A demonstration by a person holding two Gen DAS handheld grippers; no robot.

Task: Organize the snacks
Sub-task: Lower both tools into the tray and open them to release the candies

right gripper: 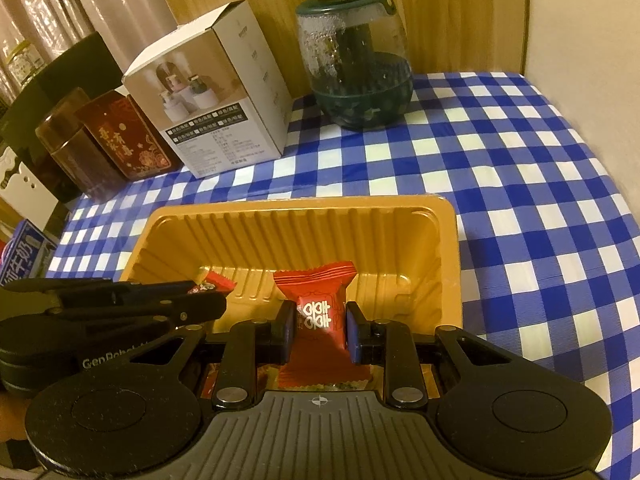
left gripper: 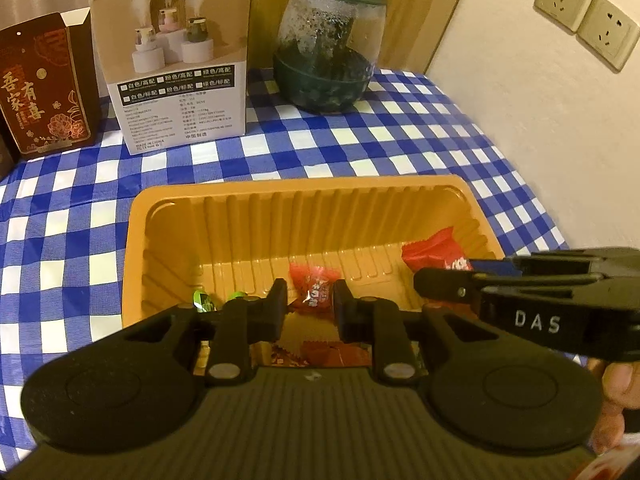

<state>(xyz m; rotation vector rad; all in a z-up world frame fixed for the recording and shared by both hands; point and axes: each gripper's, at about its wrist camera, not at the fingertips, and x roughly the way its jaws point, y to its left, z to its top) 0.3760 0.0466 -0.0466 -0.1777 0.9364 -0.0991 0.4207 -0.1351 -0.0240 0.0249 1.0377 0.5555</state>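
Note:
An orange plastic tray lies on the blue checked cloth, and both grippers hang over its near end. My left gripper is shut on a small red candy; the right wrist view shows that gripper side-on at the left with the candy at its tip. My right gripper is shut on a red candy packet with white characters. In the left wrist view the right gripper reaches in from the right with the packet. Green-wrapped sweets lie in the tray's near left.
At the back of the table stand a white product box, a dark red gift box, a brown tin and a green-lidded glass jar. A wall with sockets borders the right side.

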